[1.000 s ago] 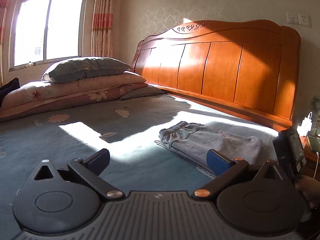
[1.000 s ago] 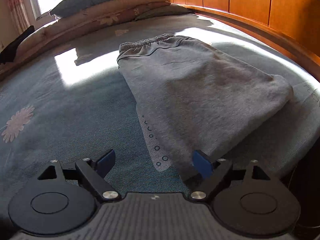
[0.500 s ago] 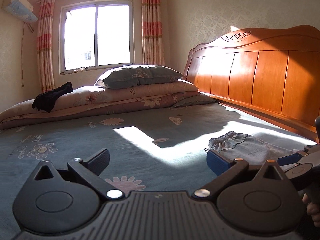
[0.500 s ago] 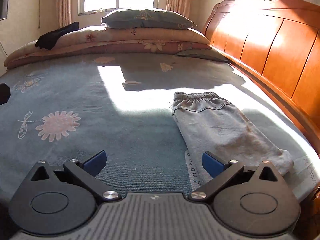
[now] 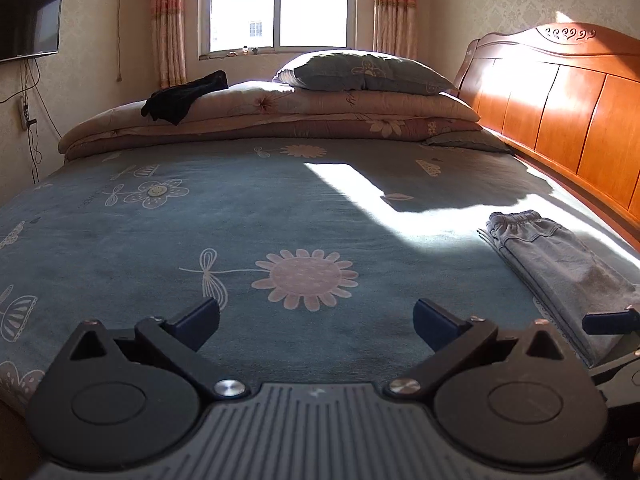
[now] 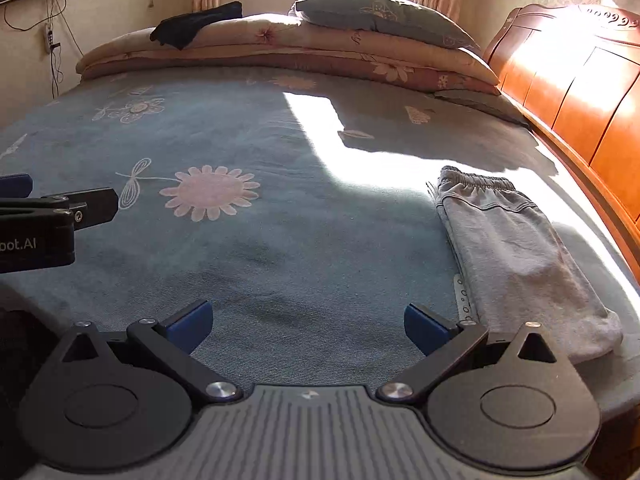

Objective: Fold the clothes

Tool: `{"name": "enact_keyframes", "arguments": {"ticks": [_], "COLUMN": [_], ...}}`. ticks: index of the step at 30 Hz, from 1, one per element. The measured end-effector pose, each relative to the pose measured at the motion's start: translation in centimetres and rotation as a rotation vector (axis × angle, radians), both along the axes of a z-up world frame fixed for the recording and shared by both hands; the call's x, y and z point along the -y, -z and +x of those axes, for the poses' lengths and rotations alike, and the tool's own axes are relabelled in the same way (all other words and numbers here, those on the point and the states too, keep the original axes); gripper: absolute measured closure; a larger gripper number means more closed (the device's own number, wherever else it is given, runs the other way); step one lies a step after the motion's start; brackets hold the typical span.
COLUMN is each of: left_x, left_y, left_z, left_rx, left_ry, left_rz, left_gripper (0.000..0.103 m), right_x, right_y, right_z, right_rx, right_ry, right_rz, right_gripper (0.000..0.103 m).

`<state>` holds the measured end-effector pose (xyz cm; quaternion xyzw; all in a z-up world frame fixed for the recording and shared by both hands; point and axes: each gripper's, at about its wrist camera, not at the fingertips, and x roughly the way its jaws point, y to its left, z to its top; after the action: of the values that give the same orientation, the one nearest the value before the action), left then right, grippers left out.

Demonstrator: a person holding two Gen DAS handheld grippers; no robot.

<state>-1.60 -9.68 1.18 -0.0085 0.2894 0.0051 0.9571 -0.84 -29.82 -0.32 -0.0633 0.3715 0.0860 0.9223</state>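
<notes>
A folded pair of grey trousers (image 6: 516, 256) lies flat at the right side of the blue flowered bed, by the headboard; it also shows in the left wrist view (image 5: 560, 268). A dark garment (image 5: 184, 96) lies on the stacked quilts at the far end, also in the right wrist view (image 6: 196, 24). My left gripper (image 5: 316, 322) is open and empty above the bed's near edge. My right gripper (image 6: 308, 324) is open and empty, left of the trousers' near end. Each gripper shows at the edge of the other's view.
Folded quilts (image 5: 280, 116) and a pillow (image 5: 364, 72) are stacked under the window at the far end. The wooden headboard (image 5: 560, 120) runs along the right side. A wall television (image 5: 28, 26) hangs at the left. The blue bedspread (image 6: 240, 240) fills the middle.
Both grippers have drawn back from the folded trousers and swung left towards the middle of the bed. The trousers stay where they lay. Both stay open.
</notes>
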Motion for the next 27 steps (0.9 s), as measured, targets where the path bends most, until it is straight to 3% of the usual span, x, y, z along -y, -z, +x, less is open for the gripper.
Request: {"name": "enact_keyframes", "arguments": {"ticks": [9,18,27], "left_x": [-0.2,-0.2,-0.7], "left_y": [0.2,2.6,3.0], "left_z": [0.3,1.0,1.1], "left_rx": [-0.121,-0.230,-0.269], "left_ry": [0.015,-0.003,-0.022], "left_rz": [-0.057,-0.081,-0.088], "left_gripper": [0.001,0.001,0.001], "right_x": [-0.6,-0.8,-0.6], "right_y": [-0.4,0.4,0.8], "right_z": [-0.1,-0.6,-0.6], "right_rx": [-0.028,-0.044,-0.073], "right_ry": [0.012,0.015,0.024], "right_rz": [0.076,0.045,0.031], "right_gripper": [0.000,0.000,0.000]}}
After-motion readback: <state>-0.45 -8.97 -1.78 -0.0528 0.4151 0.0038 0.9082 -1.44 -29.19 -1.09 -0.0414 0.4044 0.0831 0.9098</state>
